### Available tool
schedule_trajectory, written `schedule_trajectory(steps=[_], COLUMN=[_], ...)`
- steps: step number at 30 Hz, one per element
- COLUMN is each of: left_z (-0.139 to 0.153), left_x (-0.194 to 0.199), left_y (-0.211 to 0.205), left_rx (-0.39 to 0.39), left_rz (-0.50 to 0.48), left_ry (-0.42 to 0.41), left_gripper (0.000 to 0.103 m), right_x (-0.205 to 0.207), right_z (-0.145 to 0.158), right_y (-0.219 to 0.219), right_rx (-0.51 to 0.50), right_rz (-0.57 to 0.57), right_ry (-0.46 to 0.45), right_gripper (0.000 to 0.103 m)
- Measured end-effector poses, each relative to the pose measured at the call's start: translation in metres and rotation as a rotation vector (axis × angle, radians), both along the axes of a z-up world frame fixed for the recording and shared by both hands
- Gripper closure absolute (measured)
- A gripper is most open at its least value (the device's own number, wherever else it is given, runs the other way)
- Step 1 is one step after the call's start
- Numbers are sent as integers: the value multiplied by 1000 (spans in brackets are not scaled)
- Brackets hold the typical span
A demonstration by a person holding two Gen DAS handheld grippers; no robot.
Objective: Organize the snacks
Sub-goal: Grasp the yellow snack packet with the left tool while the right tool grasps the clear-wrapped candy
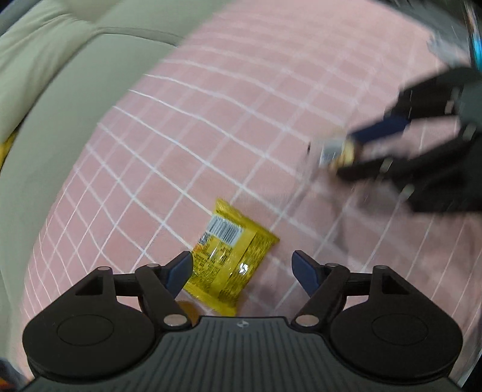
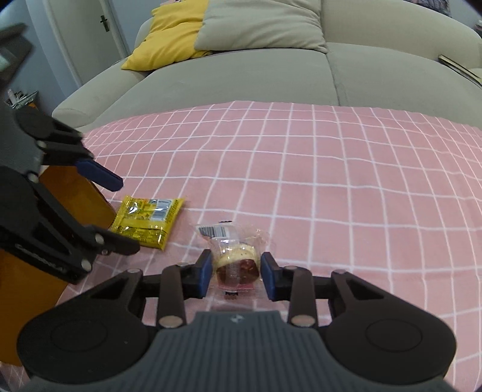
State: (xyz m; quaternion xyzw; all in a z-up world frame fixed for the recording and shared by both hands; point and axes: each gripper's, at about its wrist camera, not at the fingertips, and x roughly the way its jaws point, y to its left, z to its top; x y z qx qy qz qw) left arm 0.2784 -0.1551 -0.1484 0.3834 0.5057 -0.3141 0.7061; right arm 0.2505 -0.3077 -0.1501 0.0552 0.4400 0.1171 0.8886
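A yellow snack packet (image 1: 230, 256) lies barcode up on the pink checked cloth (image 1: 211, 135). My left gripper (image 1: 242, 267) is open just above it, its left finger over the packet's edge. The packet also shows in the right wrist view (image 2: 149, 221), below the left gripper (image 2: 120, 214). My right gripper (image 2: 235, 271) is shut on a clear-wrapped pastry (image 2: 236, 259), held just above the cloth (image 2: 331, 181). In the left wrist view the right gripper (image 1: 340, 155) and the pastry (image 1: 334, 152) are blurred at the right.
A grey sofa (image 2: 241, 69) with a yellow cushion (image 2: 168, 36) and a grey cushion (image 2: 259, 24) stands behind the cloth. A wooden table edge (image 2: 69, 193) shows at the left, beside the cloth.
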Motion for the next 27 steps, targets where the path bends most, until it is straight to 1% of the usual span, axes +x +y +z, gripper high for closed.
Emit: schedule_trajectory(steps=[2,4,8,10,13,16,18,19,20,21,24,27], left_z=[-8,-15,-30,-34,-36,-35,-34,-33,-32,-32,-32,-29], left_x=[4,10,22,26,29,35,39,41,42,42,37,29], left_y=[-4,-9,-15,-15,-15,-14,-12,-10,-9,-8,-8,-6], left_rx=[51,81,156,179,191,181,160,142,132,126,111,84], left_rz=[-36,-51,-68,-72,-73,-35,7,40,68,93,151,217], left_ry=[1,27,30,44,50,77,107,130,141,138,130,142], left_gripper=[15,15,14,14,10,10,19,30,34,37,40,42], right_x=[-4,-7,-9,-12,-15,-18,-17,-17,-18,-19,-24,-28], right_z=[0,0,1,2,2,1,1,1,1,2,3,7], right_y=[-3,-4,-2,-2,-2,-1,0,2,2,2,3,3], right_rx=[14,19,24,29,29,18,7,4,5,6,1,-3], right_rz=[-7,-6,5,11,22,23,17,14,12,11,12,13], right_ry=[2,1,0,-2,-3,2,6,6,5,5,5,4], right_gripper=[71,71,71,71,71,71,71,71,71,71,71,71])
